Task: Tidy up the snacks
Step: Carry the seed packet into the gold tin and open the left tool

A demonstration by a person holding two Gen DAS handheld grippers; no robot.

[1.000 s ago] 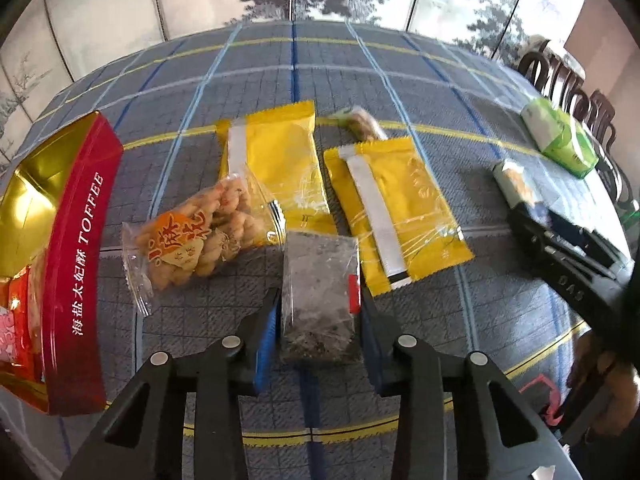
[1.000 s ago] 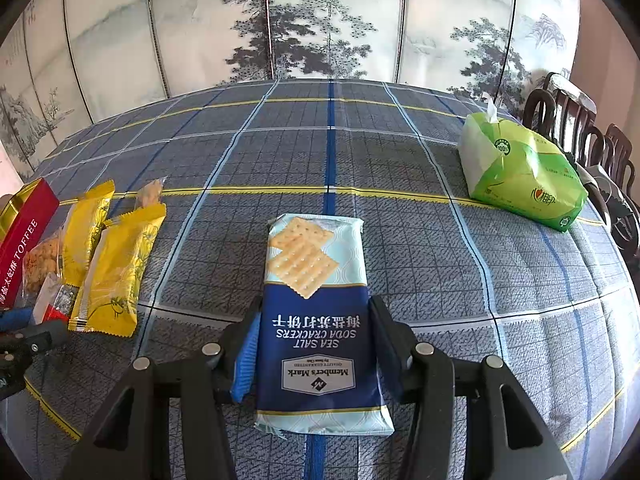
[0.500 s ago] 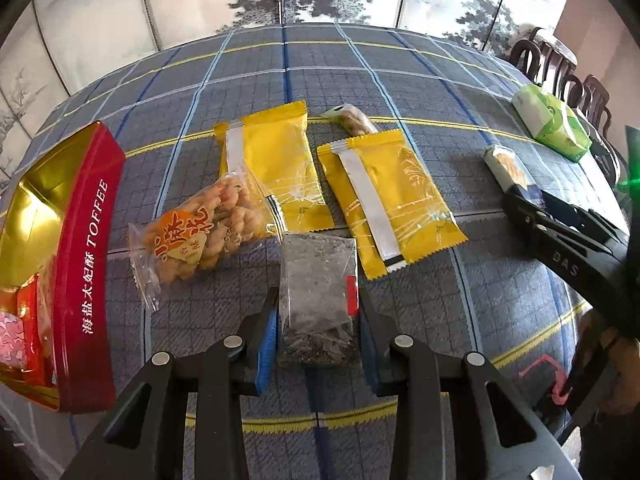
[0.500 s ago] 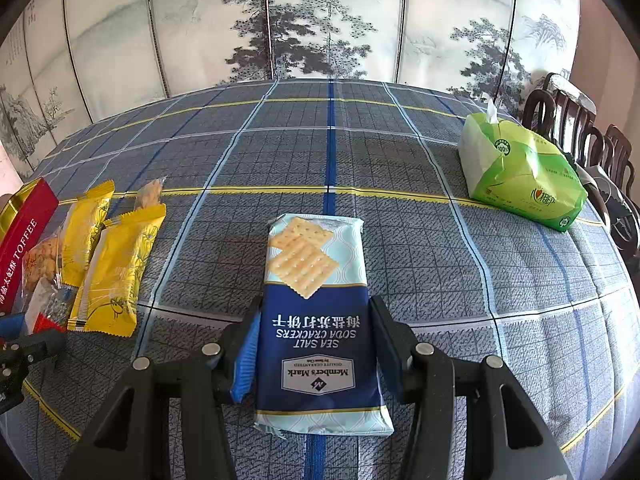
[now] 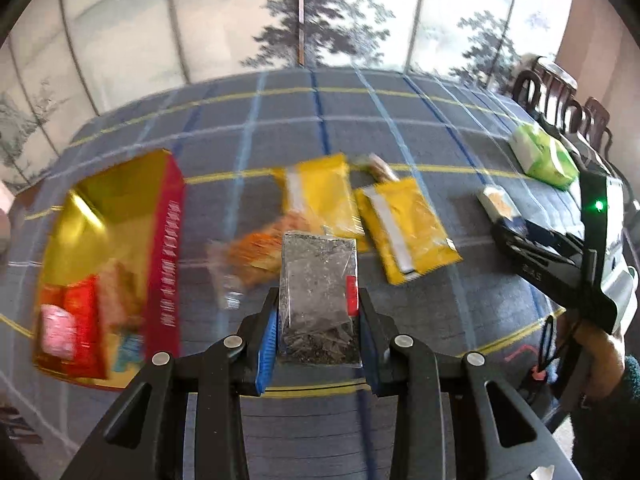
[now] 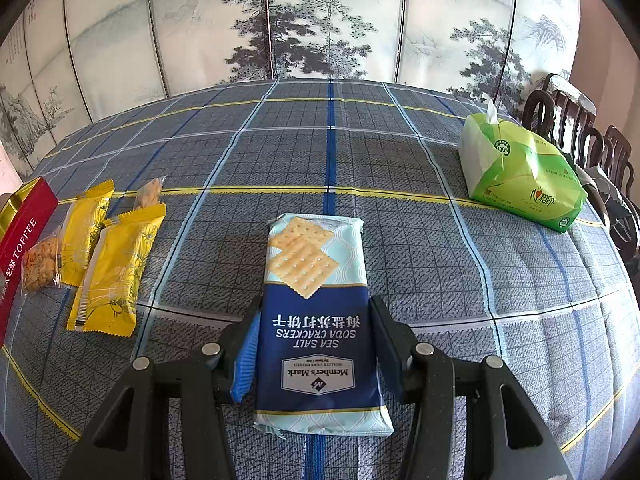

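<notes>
My left gripper (image 5: 318,320) is shut on a clear packet of dark crumbly snack (image 5: 318,280) and holds it above the table. An open red and gold toffee box (image 5: 164,264) with wrapped sweets inside lies to the left of it, blurred. My right gripper (image 6: 312,340) is shut on a blue soda cracker packet (image 6: 316,280) that lies flat on the checked cloth. Two yellow packets (image 6: 116,272) (image 6: 84,232) and a bag of twisted snacks (image 6: 40,260) lie beside the toffee box (image 6: 24,236).
A green tissue pack (image 6: 520,176) sits at the far right, with dark wooden chairs (image 6: 580,128) behind it. A small wrapped snack (image 6: 148,192) lies past the yellow packets. A painted folding screen stands behind the table. A person's hand (image 5: 600,360) holds the right gripper.
My left gripper has risen off the cloth with the dark packet and swung towards the toffee box, which now looms larger. The right gripper and cracker packet have not moved.
</notes>
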